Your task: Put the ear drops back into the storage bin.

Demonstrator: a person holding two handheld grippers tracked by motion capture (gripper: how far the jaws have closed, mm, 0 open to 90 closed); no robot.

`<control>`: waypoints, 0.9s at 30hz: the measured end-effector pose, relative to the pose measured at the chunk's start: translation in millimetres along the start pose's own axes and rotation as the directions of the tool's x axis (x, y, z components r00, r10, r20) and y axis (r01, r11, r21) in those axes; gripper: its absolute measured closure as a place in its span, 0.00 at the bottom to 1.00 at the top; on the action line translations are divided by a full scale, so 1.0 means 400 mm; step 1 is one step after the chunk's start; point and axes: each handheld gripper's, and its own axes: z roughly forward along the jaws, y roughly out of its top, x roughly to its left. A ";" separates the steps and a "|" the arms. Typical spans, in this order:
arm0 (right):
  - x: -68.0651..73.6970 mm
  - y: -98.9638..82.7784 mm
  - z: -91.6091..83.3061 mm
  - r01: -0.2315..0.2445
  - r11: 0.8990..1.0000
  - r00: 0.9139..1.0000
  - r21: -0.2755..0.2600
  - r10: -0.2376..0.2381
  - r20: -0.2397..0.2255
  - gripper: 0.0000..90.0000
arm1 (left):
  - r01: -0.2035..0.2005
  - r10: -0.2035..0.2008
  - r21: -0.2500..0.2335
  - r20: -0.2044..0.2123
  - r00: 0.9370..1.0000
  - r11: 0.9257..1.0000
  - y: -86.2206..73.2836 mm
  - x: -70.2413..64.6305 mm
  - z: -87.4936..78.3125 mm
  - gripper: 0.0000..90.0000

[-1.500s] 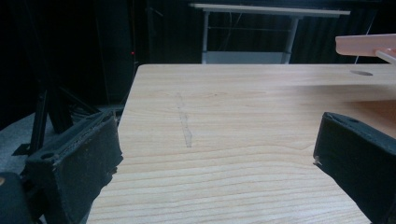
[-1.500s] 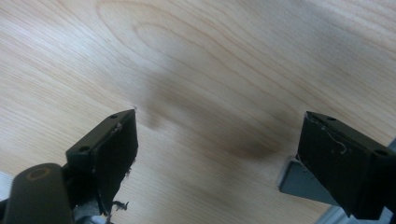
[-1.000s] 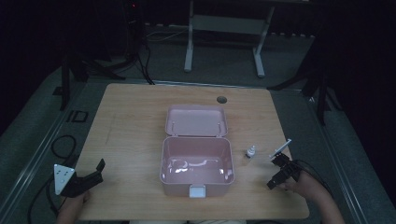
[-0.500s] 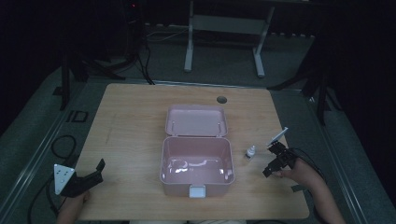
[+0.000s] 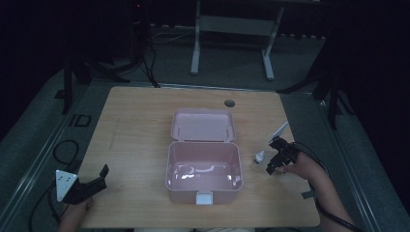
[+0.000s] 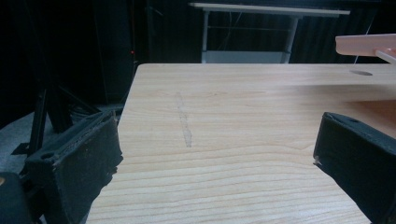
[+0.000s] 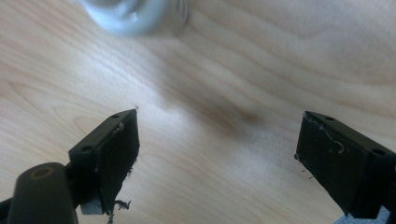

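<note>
One small bottle (image 5: 259, 156), one pink box (image 5: 204, 166)

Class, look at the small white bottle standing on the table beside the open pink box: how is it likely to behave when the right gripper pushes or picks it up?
The small white bottle looks narrow and upright, so a sideways nudge would probably tip it. It seems tiny against the right gripper, so likely light. Its rounded, glossy body may roll once down, and could slip between the open jaws.

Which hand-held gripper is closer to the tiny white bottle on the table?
Right. The right hand-held gripper hovers just beside the small white bottle, jaws open, not touching it. The left hand-held gripper sits far across the pink plastic box, near the wooden table's other corner.
</note>
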 end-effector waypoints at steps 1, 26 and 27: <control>0.000 0.007 -0.001 0.001 1.000 1.000 -0.001 -0.001 0.000 0.15 | -0.001 0.001 0.000 0.000 1.000 1.000 0.000 0.000 0.000 0.01; 0.067 0.132 0.024 0.070 0.997 0.998 0.032 -0.070 -0.006 0.29 | 0.001 -0.001 -0.001 0.006 1.000 1.000 0.000 0.001 0.000 0.01; 0.070 0.135 0.027 0.071 0.997 0.997 0.041 -0.071 0.000 0.34 | 0.001 -0.001 -0.001 0.006 1.000 1.000 0.000 0.001 0.000 0.01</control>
